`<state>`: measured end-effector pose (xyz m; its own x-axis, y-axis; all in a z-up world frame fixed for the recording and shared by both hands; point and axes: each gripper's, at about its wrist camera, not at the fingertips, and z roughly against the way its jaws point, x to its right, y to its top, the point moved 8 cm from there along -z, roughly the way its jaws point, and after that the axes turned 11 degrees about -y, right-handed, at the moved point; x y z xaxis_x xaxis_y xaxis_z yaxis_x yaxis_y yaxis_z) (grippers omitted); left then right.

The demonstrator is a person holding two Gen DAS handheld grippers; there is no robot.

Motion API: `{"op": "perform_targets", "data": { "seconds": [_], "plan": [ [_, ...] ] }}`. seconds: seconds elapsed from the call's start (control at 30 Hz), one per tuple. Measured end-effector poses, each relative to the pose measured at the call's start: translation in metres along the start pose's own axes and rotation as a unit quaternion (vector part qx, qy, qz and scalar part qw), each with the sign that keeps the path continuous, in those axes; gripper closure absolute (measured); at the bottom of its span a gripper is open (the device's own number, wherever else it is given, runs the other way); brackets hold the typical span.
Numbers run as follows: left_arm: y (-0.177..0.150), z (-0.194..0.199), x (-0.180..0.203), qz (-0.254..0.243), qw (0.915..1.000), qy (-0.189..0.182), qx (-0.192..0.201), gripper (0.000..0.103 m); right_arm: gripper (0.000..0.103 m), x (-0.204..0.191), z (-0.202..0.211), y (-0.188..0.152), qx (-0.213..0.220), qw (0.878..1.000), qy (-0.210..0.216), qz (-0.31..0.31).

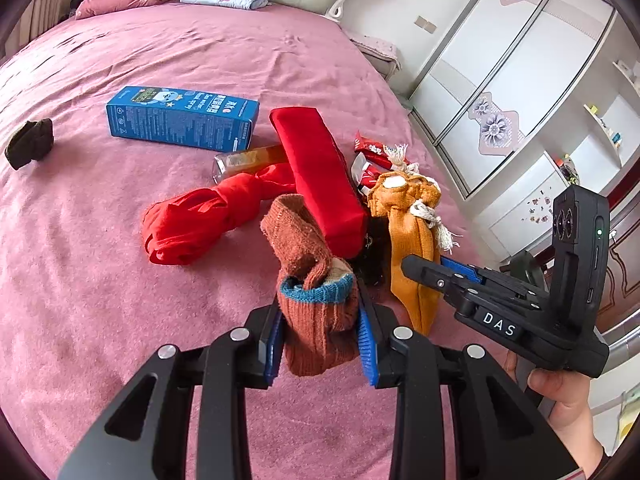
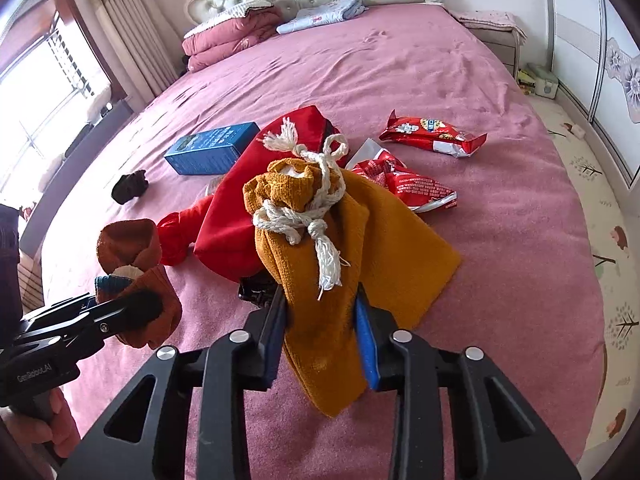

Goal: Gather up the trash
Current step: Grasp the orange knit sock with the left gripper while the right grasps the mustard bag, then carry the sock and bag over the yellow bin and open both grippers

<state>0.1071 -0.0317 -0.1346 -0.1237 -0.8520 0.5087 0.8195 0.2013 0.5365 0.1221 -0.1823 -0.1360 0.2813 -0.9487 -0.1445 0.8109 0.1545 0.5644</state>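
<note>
On bed (image 2: 440,60), L tool (image 1: 320,320) clamping brown sock (image 1: 316,292), R tool (image 2: 322,332) clamping mustard pouch (image 2: 344,264); wrappers (image 2: 432,132) fully visible R view only.

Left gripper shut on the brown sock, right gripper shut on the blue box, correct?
Not quite. The right gripper is shut on the mustard drawstring pouch, per the right wrist view; the blue box lies untouched farther back. Left gripper on the brown sock is right.

A pink bed (image 2: 460,92) carried a blue box (image 2: 212,152), red wrappers (image 2: 434,132), red cloth (image 1: 192,220) and a dark sock (image 1: 30,142) far left.
</note>
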Motion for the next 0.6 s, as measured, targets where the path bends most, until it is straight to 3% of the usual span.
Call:
{"op": "perform_targets", "data": {
  "seconds": [0.4, 0.6],
  "plan": [
    [-0.012, -0.010, 0.056, -0.029, 0.9989, -0.034, -0.014, 0.071, 0.082, 0.036, 0.070, -0.012, 0.041, 0.997, 0.049, -0.039],
    [-0.018, -0.026, 0.102, -0.063, 0.9963, -0.050, -0.029, 0.071, 0.082, 0.077, 0.100, -0.022, 0.057, 0.996, 0.044, -0.061]
  ]
}}
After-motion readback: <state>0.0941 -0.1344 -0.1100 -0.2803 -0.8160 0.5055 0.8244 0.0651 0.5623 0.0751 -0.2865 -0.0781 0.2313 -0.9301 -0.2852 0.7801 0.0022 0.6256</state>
